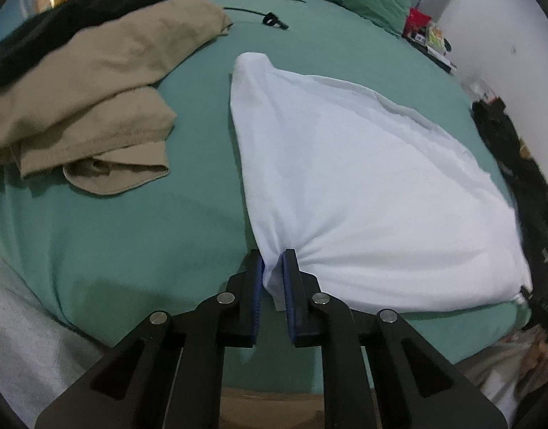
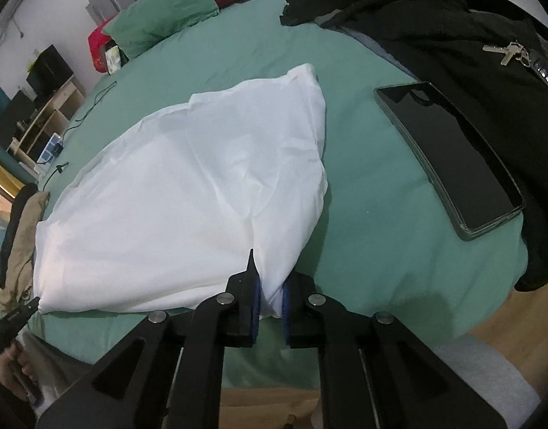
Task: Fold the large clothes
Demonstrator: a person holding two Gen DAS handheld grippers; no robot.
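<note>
A: How do the hands sit?

B: Both point steeply down over the near edge of the bed (image 1: 131, 236). The left gripper (image 1: 272, 268) is pinched tight on the near-left corner of the white garment (image 1: 363, 196). The right gripper (image 2: 270, 287) is clamped on the near-right corner, cloth bunched between its blue pads (image 2: 256, 298).

A: Room to move?

B: Bare green sheet lies left of the garment as far as the tan clothes (image 1: 88, 100). On the right, a phone (image 2: 449, 157) lies near it, with dark clothing (image 2: 452, 25) and keys (image 2: 506, 52) beyond. A green pillow (image 2: 163, 18) sits at the far end.

A: And the garment's lie?

B: It lies mid-bed, its near edge stretched between the grippers along the bed's near edge. It narrows toward a far corner, its long axis running near to far.
</note>
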